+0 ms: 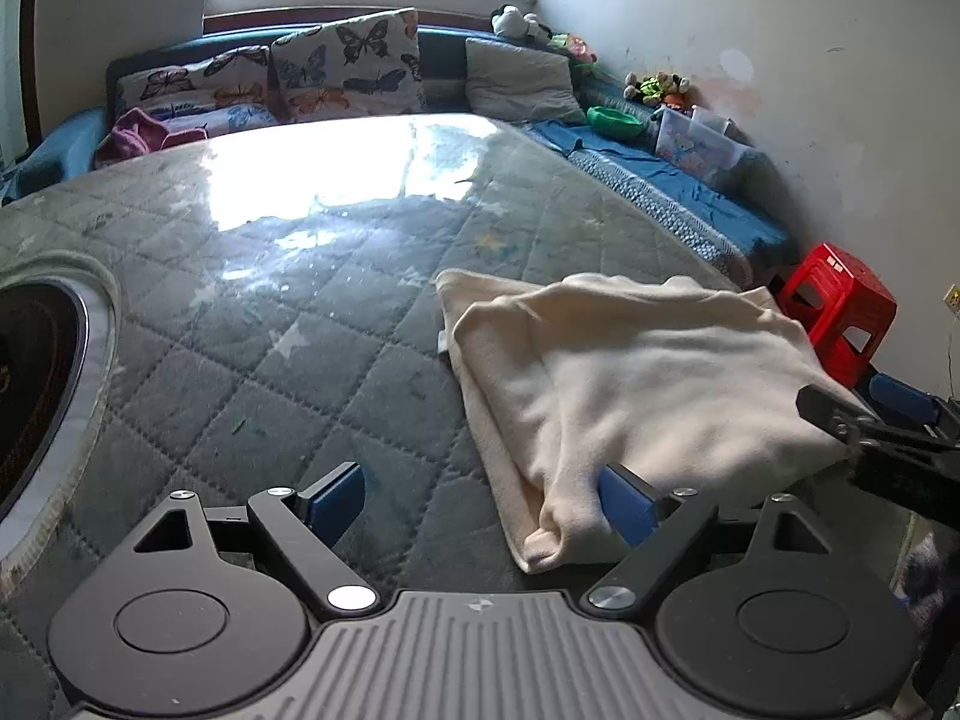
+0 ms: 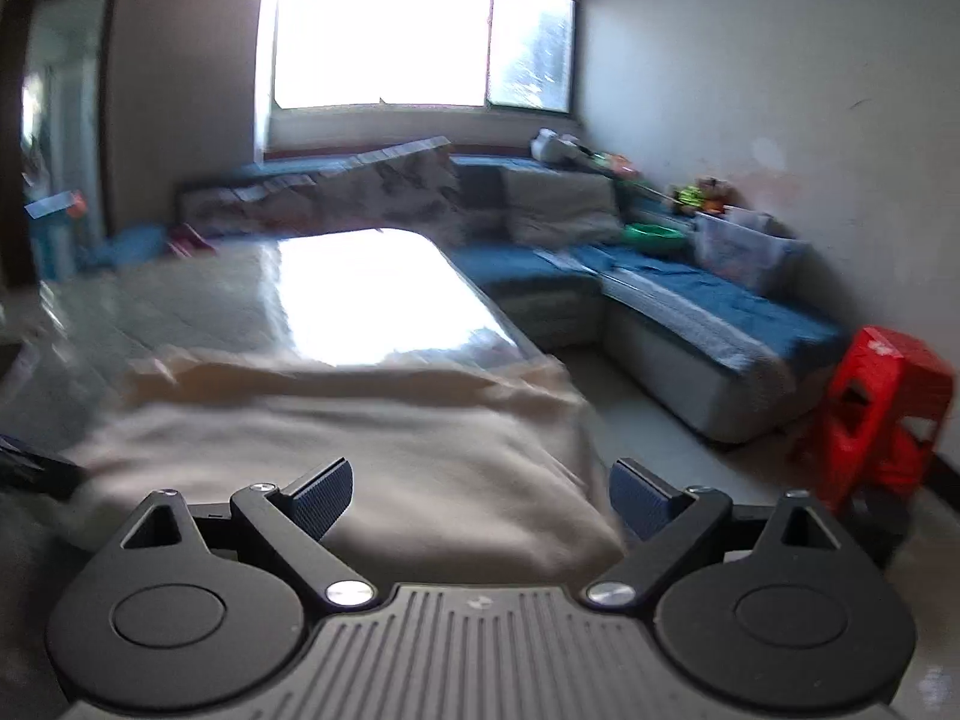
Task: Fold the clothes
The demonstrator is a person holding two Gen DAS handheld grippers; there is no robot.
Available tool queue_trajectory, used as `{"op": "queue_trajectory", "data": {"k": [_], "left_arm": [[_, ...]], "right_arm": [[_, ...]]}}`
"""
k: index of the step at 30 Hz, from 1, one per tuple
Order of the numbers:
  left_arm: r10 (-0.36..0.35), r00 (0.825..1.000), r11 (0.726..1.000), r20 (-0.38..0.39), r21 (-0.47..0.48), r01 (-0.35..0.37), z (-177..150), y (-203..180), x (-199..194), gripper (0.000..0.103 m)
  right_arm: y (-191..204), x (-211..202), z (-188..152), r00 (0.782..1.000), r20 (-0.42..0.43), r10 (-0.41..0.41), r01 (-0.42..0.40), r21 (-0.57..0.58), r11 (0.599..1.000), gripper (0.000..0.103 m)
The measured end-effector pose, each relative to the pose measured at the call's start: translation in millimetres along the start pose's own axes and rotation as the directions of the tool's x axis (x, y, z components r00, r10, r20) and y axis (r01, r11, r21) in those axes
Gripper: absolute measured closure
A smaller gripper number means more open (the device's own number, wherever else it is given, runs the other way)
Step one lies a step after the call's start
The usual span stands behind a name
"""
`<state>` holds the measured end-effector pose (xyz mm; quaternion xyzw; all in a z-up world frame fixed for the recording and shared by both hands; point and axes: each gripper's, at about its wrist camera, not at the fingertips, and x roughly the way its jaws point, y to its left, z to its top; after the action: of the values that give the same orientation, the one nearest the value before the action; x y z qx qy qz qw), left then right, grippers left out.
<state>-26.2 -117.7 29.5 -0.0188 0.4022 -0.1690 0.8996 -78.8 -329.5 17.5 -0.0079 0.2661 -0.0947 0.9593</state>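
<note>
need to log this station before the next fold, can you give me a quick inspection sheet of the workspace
surface: grey quilted cover under a glossy clear sheet, strong window glare at the far end
job's things: cream garment, folded into a rough rectangle near the right edge of the surface
clutter: round dark inset at the left edge
grippers: left gripper open, its right finger against the garment's near corner; right gripper open over the garment's near edge, view blurred
cables: nothing seen
surroundings: blue sofa with butterfly cushions, soft toys, green bowl, clear box; red stool; window
</note>
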Motion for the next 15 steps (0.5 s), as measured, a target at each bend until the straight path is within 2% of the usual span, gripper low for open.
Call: {"op": "queue_trajectory", "data": {"k": [1,5,9,12,15], "left_arm": [[0.000,1.000,1.000,-0.001,0.002,0.000,-0.5,0.2,-0.1,0.015],[0.000,1.000,1.000,-0.002,0.001,0.000,-0.3,1.6,-0.3,0.014],[0.000,1.000,1.000,0.003,-0.002,0.000,2.3,0.3,-0.8,0.013],[0.002,1.000,1.000,0.004,-0.003,-0.002,2.0,0.1,-0.9,0.013],[0.005,1.000,1.000,-0.003,-0.006,-0.005,2.2,-0.6,-1.3,0.012]], "right_arm": [[0.5,4.0,-3.1,1.000,-0.015,-0.021,0.020,-0.017,1.000,0.008],[-7.9,-2.8,-8.6,1.000,-0.014,-0.002,0.003,0.015,1.000,0.007],[-16.6,-10.9,-6.9,0.998,0.017,-0.053,0.053,0.025,0.998,0.003],[-22.0,-8.1,-14.2,0.997,-0.010,-0.073,0.073,0.017,0.997,0.000],[-27.2,-10.0,-16.8,0.998,-0.010,-0.059,0.059,0.035,0.998,0.000]]}}
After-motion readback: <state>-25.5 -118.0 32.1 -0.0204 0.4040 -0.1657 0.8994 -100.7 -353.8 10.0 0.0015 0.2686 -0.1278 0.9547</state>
